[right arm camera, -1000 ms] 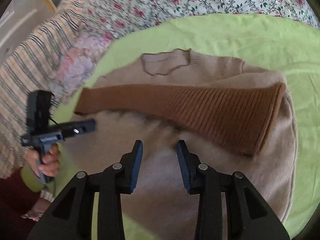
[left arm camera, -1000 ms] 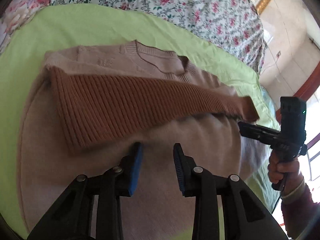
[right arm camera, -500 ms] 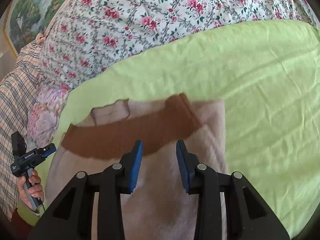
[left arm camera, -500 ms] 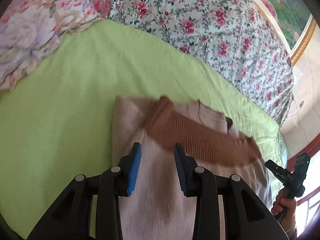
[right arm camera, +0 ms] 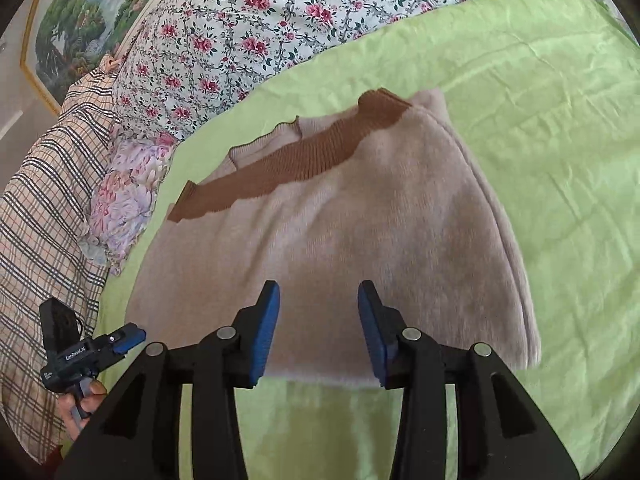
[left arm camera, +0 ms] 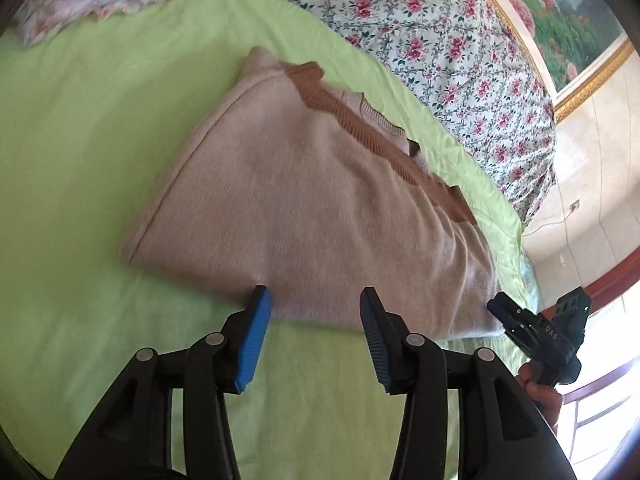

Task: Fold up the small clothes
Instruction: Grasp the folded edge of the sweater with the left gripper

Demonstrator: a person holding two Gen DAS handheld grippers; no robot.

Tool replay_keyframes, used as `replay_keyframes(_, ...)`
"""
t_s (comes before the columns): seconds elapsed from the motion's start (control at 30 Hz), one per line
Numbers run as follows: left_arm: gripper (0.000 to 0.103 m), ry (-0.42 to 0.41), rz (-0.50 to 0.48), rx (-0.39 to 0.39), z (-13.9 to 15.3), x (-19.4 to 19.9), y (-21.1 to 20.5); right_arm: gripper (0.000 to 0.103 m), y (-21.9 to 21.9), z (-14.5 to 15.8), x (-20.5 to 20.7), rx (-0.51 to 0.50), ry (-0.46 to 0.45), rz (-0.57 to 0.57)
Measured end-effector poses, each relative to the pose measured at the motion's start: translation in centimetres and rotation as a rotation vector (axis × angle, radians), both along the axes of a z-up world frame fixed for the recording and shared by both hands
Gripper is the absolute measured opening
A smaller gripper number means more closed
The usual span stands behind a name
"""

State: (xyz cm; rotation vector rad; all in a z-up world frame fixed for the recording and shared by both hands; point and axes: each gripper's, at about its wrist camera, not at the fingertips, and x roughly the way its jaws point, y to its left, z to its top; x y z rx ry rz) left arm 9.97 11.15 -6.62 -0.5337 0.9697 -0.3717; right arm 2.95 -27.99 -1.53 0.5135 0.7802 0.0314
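A beige sweater (left arm camera: pixel 320 208) lies folded on a green sheet (left arm camera: pixel 80 128) spread over a bed, filling the middle of both wrist views. A brown ribbed sleeve (right arm camera: pixel 280 168) crosses its far edge, by the neckline.

In the left wrist view, the left gripper (left arm camera: pixel 316 300) sits at the bottom centre, just at the sweater's near edge. Its jaws have just been opening and stand spread, with the sweater's edge showing between the blue pads and no grip on it. The right gripper (left arm camera: pixel 504 312) shows at lower right by the sweater's corner, held in a hand (left arm camera: pixel 540 390).

In the right wrist view, the right gripper (right arm camera: pixel 318 296) is at bottom centre over the sweater's near edge, jaws also just opened and spread, pinching nothing. The left gripper (right arm camera: pixel 132 336) appears at lower left. A floral quilt (right arm camera: pixel 260 28) fills the top, a plaid blanket (right arm camera: pixel 44 208) the left.
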Motion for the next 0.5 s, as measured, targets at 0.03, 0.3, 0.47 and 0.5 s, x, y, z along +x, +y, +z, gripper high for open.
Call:
replay_keyframes(0.03,0.055,0.012,0.01,-0.02,-0.4,-0.4,0.2,0.044,0.2,-0.1,-0.3,0.003,0.004,0.002)
replay_keyframes(0.3,0.062,0.017,0.087,-0.055,-1.4,-0.5,1.1,0.047,1.4,-0.6,-1.4,0.027,0.013,0.025)
replay_keyframes(0.47,0.063,-0.003,0.168,-0.081,-1.7,2.6,1.7,0.047,1.4,-0.4,-1.3,0.033,0.009,0.034)
replay_keyframes(0.5,0.063,-0.006,0.186,-0.086,-1.7,3.2,1.7,0.048,1.3,-0.4,-1.1,0.036,0.006,0.034)
